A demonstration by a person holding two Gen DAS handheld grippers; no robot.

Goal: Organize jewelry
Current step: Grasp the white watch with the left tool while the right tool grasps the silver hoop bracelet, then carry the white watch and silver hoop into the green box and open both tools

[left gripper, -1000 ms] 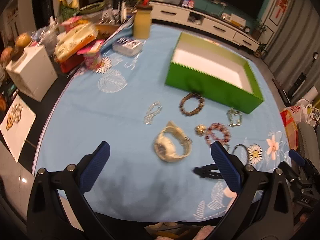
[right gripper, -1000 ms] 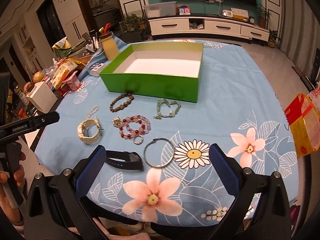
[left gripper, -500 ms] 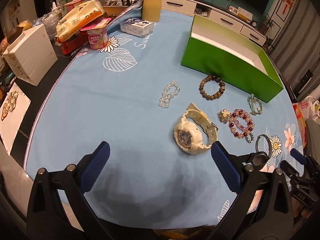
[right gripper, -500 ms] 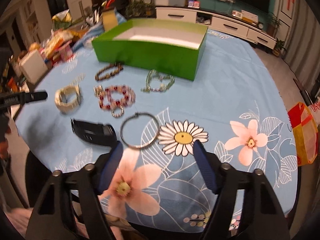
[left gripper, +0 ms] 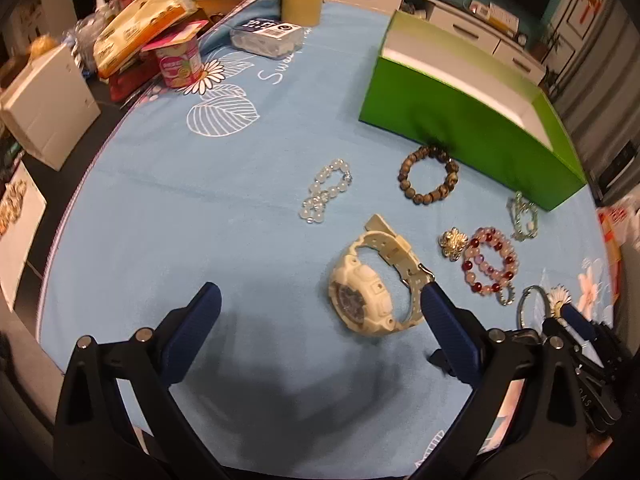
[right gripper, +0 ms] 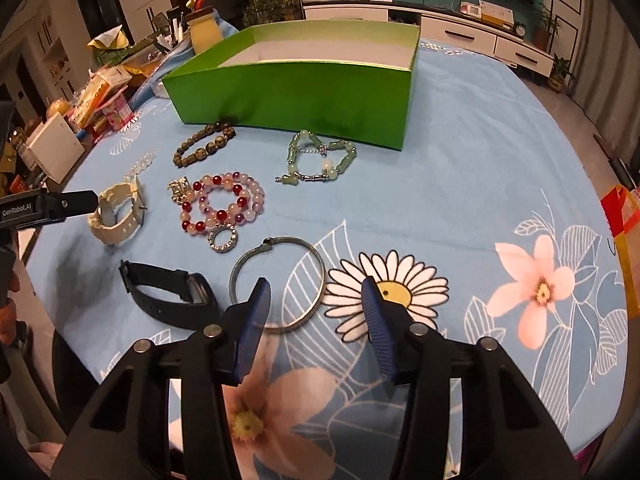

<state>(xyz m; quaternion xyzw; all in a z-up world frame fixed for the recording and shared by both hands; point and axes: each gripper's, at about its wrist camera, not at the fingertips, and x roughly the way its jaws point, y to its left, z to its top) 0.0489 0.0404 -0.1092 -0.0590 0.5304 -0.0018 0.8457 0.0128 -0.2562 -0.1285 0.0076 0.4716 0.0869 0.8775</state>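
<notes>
On the left gripper [right gripper: 52, 208], "GenRobot.AI" lettering; both grippers' jaws apart, right gripper [right gripper: 316, 296] over silver bangle [right gripper: 278, 284].

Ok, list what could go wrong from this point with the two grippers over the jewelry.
1. The right gripper is open over the thin silver bangle, which lies flat on the tablecloth; the pads may slide off it or pinch cloth.
2. The black watch lies right beside the bangle and could get nudged.
3. The left gripper is open, with one pad at the white watch; closing off-center may push it away.
</notes>
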